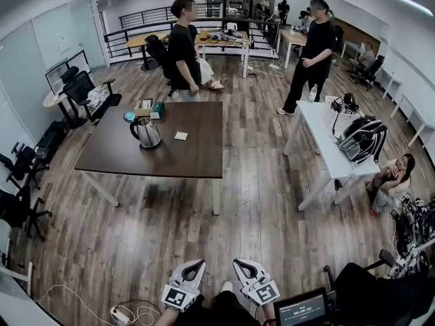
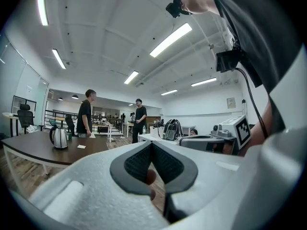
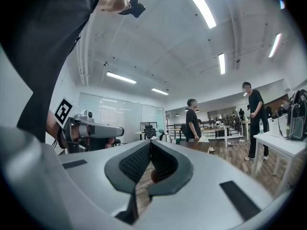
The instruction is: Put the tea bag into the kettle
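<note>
Left hand-held gripper (image 1: 194, 264) and right hand-held gripper (image 1: 240, 263), jaws together, far from kettle (image 1: 146, 132).

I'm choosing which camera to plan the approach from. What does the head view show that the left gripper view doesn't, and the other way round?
Only the head view: the full stretch of wood floor separating the left gripper and right gripper from the dark table. Only the left gripper view: its jaws shut tip to tip, gripping nothing, plus ceiling lights. Both: the kettle and tea bag on that table.
</note>
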The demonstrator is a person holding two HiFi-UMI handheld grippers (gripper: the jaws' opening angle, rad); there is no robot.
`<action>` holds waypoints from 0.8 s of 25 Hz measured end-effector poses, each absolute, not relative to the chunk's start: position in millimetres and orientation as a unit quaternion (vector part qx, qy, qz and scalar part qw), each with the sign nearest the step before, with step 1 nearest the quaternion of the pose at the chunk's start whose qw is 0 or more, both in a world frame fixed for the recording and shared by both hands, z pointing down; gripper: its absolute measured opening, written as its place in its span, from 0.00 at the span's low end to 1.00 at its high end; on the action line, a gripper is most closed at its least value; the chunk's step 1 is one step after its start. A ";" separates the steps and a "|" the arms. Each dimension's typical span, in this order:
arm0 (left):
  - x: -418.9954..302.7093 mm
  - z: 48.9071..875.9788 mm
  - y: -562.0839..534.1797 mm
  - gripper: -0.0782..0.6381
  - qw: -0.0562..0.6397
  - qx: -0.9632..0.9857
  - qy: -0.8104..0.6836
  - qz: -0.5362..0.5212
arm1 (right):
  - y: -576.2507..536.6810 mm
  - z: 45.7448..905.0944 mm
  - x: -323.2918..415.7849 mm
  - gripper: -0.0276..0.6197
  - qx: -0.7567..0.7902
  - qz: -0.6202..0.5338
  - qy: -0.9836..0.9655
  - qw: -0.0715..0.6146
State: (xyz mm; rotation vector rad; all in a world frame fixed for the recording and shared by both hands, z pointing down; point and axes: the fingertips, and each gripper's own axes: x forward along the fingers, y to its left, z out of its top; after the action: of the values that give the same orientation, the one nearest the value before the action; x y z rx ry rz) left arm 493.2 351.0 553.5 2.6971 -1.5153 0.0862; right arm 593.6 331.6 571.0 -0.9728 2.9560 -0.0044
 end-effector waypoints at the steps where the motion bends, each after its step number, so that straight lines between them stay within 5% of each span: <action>1: 493.4 555.8 347.2 0.11 0.030 0.871 -0.490 0.028 | 329.5 571.7 593.9 0.05 -0.311 -0.003 0.950 0.009; 20: 423.8 544.3 260.9 0.11 0.028 0.910 -0.413 -0.016 | 264.5 556.3 508.3 0.05 -0.352 0.022 0.935 -0.047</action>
State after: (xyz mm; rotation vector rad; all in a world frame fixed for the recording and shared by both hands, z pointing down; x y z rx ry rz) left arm 423.8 260.9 544.3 2.8097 -1.2734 -0.0482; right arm 508.3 264.5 556.3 -1.1389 3.0269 0.0698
